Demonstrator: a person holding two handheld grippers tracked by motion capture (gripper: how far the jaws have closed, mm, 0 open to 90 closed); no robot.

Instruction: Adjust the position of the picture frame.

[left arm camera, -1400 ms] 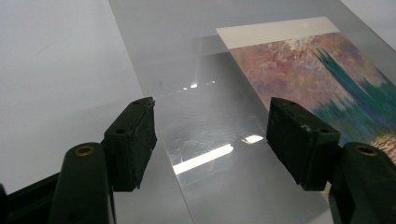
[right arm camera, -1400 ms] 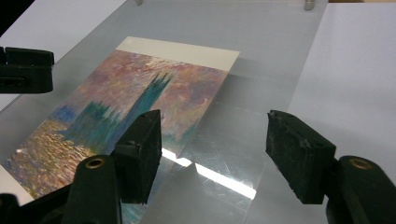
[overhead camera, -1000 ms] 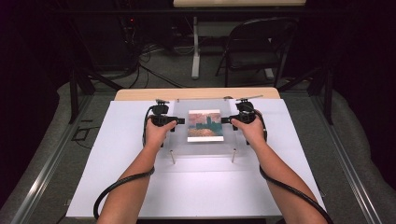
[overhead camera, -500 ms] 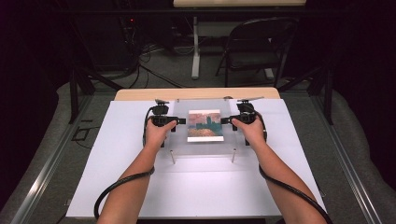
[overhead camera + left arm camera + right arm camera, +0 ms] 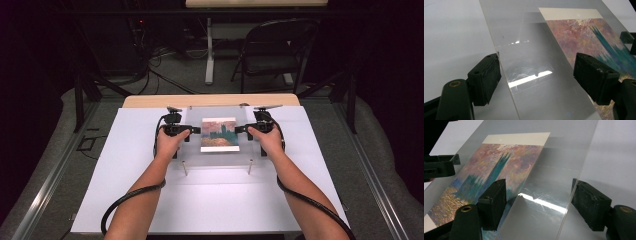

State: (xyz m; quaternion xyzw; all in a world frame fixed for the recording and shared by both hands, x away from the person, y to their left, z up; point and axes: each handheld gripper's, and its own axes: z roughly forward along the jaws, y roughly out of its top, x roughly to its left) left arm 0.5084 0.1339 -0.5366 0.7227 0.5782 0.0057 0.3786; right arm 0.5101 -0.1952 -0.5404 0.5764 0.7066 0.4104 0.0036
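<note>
A clear acrylic sheet (image 5: 220, 159) lies on the white table (image 5: 125, 165) over a painted print (image 5: 220, 134) of a teal tower under a pink sky. My left gripper (image 5: 196, 130) is at the sheet's left edge and my right gripper (image 5: 239, 130) at its right edge. In the left gripper view the jaws of the left gripper (image 5: 536, 75) straddle the sheet (image 5: 529, 62) with clear gaps at both pads. The right gripper (image 5: 537, 200) straddles the sheet's other edge (image 5: 576, 177) the same way. Both pairs of jaws have just been opening, with the sheet between them.
Two small metal pins (image 5: 185, 168) (image 5: 250, 166) stand at the sheet's near edge. A wooden strip (image 5: 210, 100) borders the table's far side. Behind it are a folding chair (image 5: 272, 52) and floor cables (image 5: 160, 75). Metal rails (image 5: 50, 170) run along both sides.
</note>
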